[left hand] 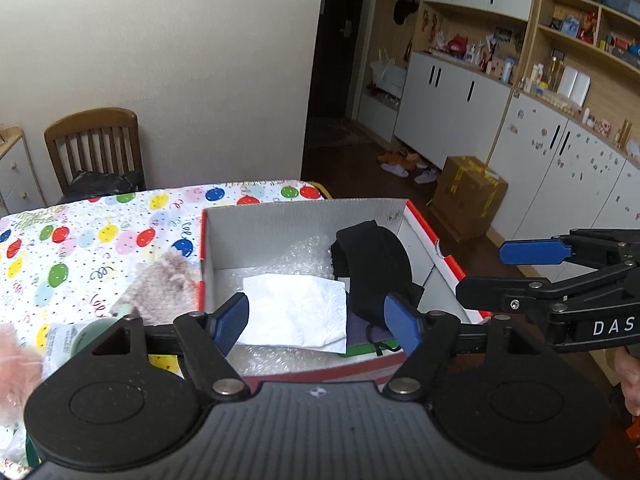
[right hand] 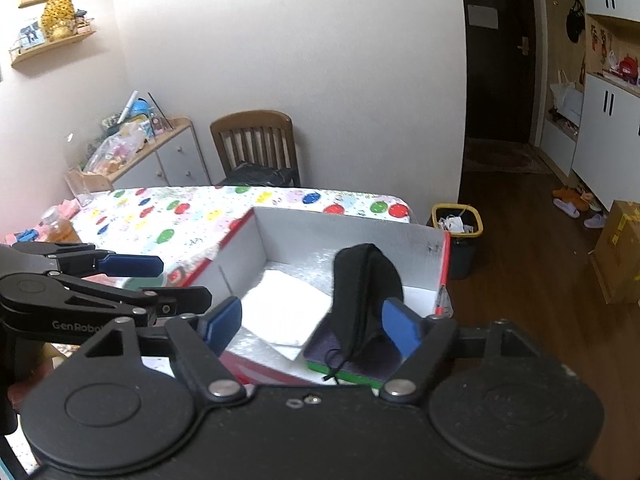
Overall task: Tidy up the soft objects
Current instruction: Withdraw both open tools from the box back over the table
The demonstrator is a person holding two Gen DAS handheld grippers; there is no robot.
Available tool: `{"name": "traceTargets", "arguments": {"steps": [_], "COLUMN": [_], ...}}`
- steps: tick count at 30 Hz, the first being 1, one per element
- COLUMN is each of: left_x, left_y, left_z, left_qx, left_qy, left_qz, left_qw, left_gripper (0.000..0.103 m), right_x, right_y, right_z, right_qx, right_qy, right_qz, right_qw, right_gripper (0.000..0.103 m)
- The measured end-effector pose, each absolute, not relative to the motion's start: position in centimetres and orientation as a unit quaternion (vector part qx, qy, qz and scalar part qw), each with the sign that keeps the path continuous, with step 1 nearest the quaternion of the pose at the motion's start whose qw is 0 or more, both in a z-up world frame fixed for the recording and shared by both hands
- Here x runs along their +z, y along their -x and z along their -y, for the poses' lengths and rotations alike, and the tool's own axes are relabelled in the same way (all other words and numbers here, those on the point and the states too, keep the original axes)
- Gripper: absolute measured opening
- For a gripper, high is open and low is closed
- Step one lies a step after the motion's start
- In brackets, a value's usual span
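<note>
Tongs, both pairs, hang wide and empty at the box's [left hand: 304, 216] near edge: left tongs [left hand: 316, 322], right tongs [right hand: 312, 326]. Inside I see a black cap [right hand: 366, 280] right, white tissue [left hand: 296, 308] left.

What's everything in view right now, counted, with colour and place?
box: 1, white inside, red edge, on table
tissue: 1, white, in box
black pouch: 1, in box, right side
bubble wrap: clear, lining box
furry toy: 1, beige, left of box
tablecloth: 1, balloon print
chair: 1, wooden, by wall
bin: 1, yellow rim, on floor
left gripper: jaws open
right gripper: jaws open
</note>
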State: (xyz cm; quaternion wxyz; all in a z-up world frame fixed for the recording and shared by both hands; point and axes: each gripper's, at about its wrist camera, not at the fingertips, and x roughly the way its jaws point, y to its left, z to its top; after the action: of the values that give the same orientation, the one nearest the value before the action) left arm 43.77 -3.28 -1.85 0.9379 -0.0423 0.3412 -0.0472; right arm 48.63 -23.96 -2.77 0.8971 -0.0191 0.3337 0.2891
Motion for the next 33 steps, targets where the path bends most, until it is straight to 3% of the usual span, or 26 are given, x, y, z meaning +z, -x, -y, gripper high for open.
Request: {"name": "traceTargets", "arguments": {"steps": [4, 18, 21, 33], "left_x": [-1.4, -1.1, -1.3, -3.7], "left_y": [-41.7, -35.1, -33.8, -27.9], "left_z": [2.2, -3.1, -4.9, -14.1], "left_qx": [-0.043, -0.025, -0.015, 0.006], "left_qy": [0.049, 0.059, 0.057, 0.059], "left_qz": [-0.332, -0.302, -0.303, -0.308], "left_qw": [0.941, 0.951, 0.951, 0.95], "left_gripper": [0.082, 0.087, 0.101, 0.102], "right_x": [-2.1, -1.6, -1.7, -2.8], "right_y": [-46.9, -41.9, -41.0, -37.5], "right_z": [23.2, 18.5, 17.1, 11.0], "right_qx": [0.295, 0.313, 0.317, 0.328], "right_qy": [0.022, 0.008, 0.008, -0.006], "right_qz": [-0.324, -0.317, -0.318, -0.336], "right_qw": [0.899, 0.895, 0.894, 0.883], "right_gripper": [0.084, 0.096, 0.098, 0.101]}}
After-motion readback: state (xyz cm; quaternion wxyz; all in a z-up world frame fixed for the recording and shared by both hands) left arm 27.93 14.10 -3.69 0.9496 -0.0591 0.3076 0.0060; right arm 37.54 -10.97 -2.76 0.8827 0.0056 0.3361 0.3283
